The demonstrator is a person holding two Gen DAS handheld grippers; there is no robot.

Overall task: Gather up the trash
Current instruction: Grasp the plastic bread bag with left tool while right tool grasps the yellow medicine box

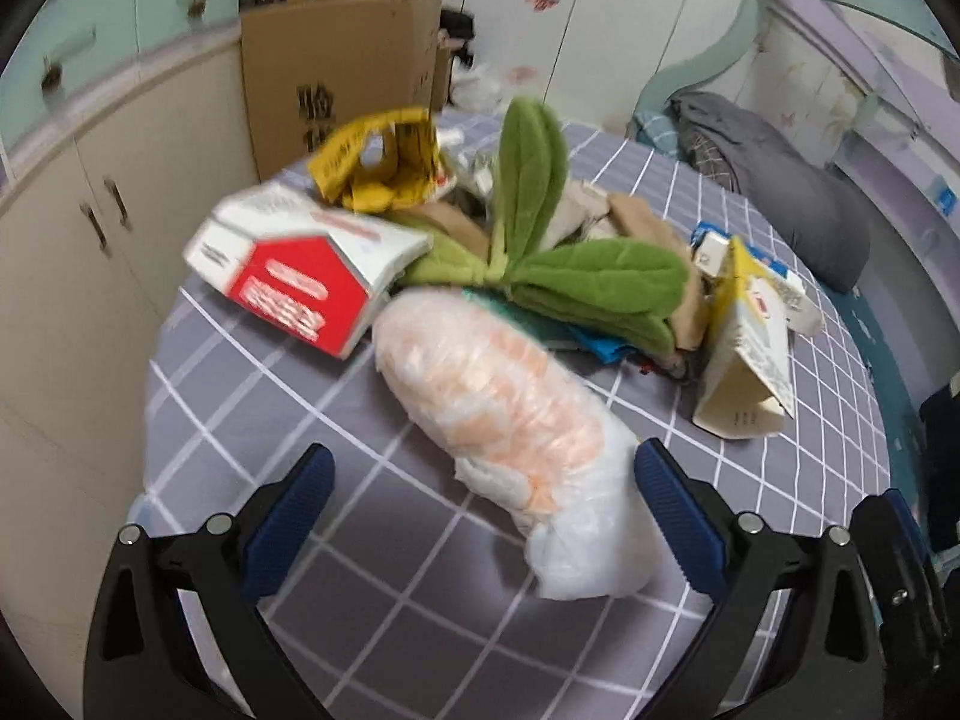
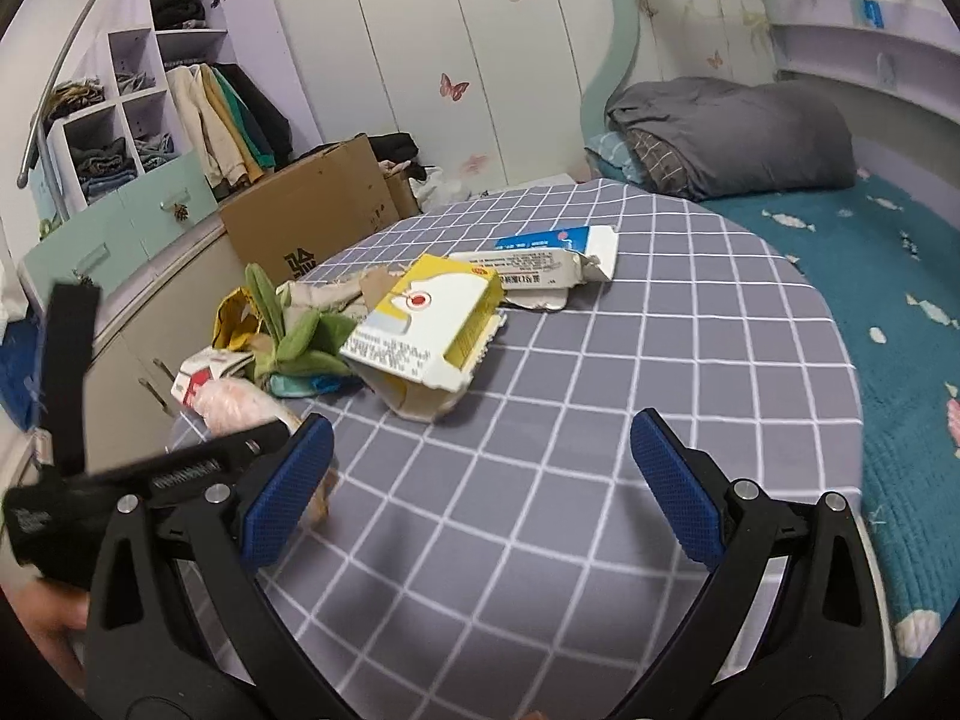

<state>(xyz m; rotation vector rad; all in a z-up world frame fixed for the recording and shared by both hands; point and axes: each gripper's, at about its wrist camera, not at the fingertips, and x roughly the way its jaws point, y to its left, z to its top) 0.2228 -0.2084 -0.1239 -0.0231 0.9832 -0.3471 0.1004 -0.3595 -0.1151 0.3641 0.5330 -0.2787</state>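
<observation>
We hover both blue-padded grippers, left (image 1: 483,498) and right (image 2: 480,468), spread and empty; torn cardboard cartons (image 2: 420,330) still litter the grey checked tablecloth (image 2: 600,420), uncollected.

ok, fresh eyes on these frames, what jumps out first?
A big plush carrot wrapped in clear plastic lies on the grey checked table, its green leaves spread over the litter pile, with the open left gripper at its tip. Around it sit torn cartons: a red-and-white box left, a yellow box right.
</observation>
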